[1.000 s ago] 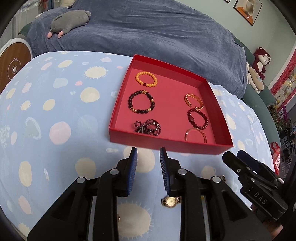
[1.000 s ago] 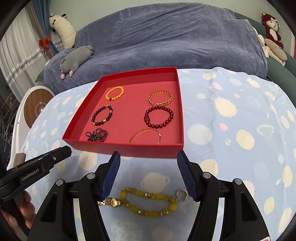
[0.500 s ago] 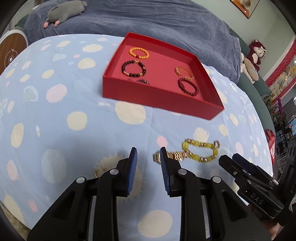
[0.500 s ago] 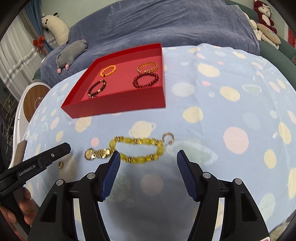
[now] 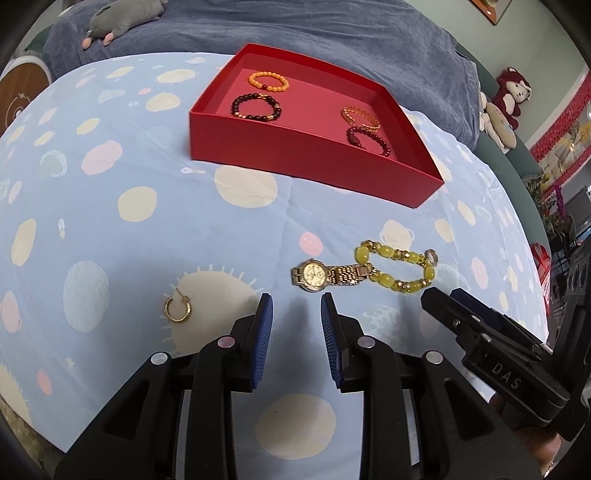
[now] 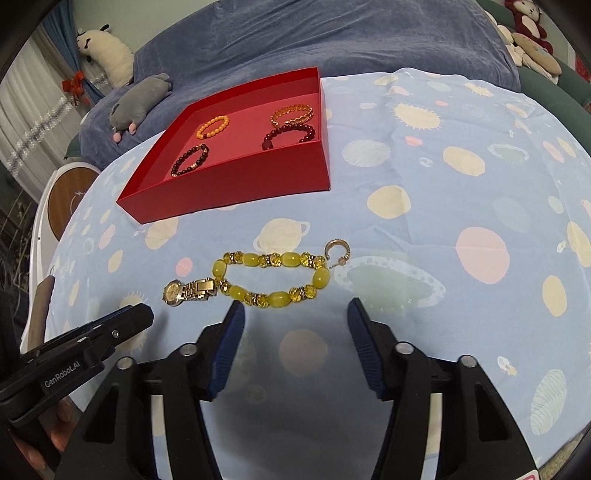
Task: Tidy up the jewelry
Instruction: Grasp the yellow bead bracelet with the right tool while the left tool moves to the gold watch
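Note:
A red box [image 5: 310,147] [image 6: 236,184] on the spotted blue cloth holds several bead bracelets. In front of it lie a gold watch [image 5: 314,276] [image 6: 188,291], a yellow bead bracelet [image 5: 395,266] [image 6: 271,277] touching the watch band, and two gold hoop earrings, one at the left [image 5: 178,308] and one by the bracelet's right end [image 6: 335,248]. My left gripper [image 5: 296,306] is open and empty, just short of the watch. My right gripper [image 6: 295,314] is wide open and empty, just short of the yellow bracelet.
A blue blanket-covered bed [image 6: 332,40] lies behind the table with a grey plush toy [image 5: 122,20] on it. More plush toys [image 5: 506,103] sit at the far right. A round wooden-topped stand [image 6: 70,195] is at the left.
Both grippers have pulled back toward me and dropped lower. The watch, yellow bracelet and earrings now lie in front of the fingers instead of under them. Nothing was taken hold of.

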A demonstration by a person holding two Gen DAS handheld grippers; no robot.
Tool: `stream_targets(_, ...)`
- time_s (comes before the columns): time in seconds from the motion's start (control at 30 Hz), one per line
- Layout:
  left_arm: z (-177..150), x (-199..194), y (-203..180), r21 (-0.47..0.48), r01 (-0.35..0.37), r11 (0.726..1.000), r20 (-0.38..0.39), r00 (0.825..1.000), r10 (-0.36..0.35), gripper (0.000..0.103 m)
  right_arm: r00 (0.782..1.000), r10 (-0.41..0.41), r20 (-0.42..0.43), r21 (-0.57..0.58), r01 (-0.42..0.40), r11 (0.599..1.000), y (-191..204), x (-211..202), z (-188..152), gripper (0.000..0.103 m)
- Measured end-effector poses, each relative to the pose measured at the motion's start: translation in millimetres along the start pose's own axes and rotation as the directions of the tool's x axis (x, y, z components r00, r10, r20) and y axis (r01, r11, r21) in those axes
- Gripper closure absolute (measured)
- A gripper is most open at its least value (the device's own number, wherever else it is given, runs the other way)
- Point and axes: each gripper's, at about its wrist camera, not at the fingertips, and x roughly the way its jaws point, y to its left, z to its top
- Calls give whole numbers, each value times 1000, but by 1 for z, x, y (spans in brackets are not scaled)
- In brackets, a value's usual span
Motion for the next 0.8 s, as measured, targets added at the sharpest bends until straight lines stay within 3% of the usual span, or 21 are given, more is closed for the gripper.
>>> stream_targets(0.07,1,0,5,-18,-2,1000,1,1000,2,77,1000,-2,-3,-1,2,1000,1,4,5,61)
stream_targets(0.33,3,-1,11,-24,-1,1000,4,1000,1,77,999,-34,-6,-7,34,999,3,22,14,75)
stream_targets(0.47,5,1,6,-6,5,1000,8,1000,-5,68,998,-63,-4,-15,63,998,-1,22,14,95)
stream_targets(0.8,19,26,-23,164,46,985,-10,999,-45,66,997,-62,-38,68,65,996,-20,7,2,95)
